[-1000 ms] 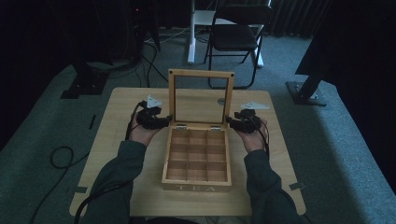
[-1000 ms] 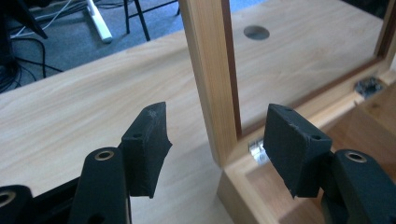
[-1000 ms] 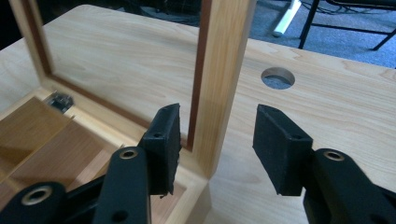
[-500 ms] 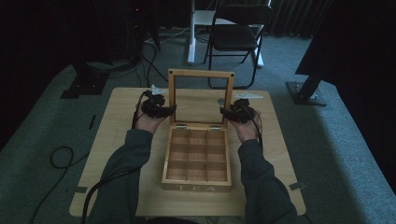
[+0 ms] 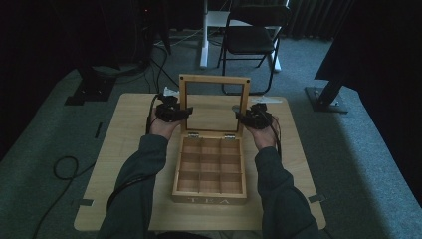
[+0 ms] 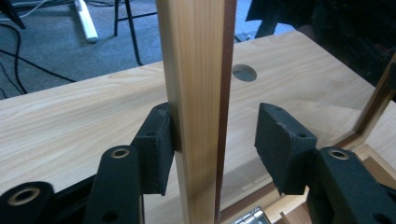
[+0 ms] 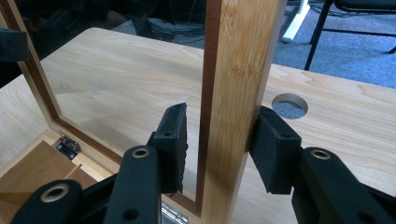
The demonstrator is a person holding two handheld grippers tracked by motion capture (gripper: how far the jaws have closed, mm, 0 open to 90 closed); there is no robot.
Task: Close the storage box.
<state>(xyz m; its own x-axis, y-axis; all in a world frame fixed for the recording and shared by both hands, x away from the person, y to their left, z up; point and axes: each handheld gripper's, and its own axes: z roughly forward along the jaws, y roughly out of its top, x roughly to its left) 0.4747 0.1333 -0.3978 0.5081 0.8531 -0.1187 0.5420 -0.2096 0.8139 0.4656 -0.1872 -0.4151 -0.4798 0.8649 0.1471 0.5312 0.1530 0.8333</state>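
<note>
A wooden tea box (image 5: 210, 169) with several empty compartments stands open on the table, its glass-paned lid (image 5: 214, 78) upright. My left gripper (image 5: 185, 112) straddles the lid's left side rail (image 6: 194, 70). Its jaws have just been closing; one pad (image 6: 156, 144) touches the wood and the other stands clear of it. My right gripper (image 5: 241, 115) straddles the right side rail (image 7: 243, 56). Its jaws have also just been closing; the outer pad (image 7: 273, 149) rests on the wood and the inner pad stops a little short of it.
The light wooden table (image 5: 134, 129) has a round cable hole (image 7: 289, 105) behind the lid. Metal hinges (image 7: 65, 144) join lid and box. A folding chair (image 5: 254, 40) and cables stand on the carpet beyond the table's far edge.
Both hands moved away from the person and up to the lid's side rails. Both pairs of jaws narrowed around the rails. The lid stayed upright.
</note>
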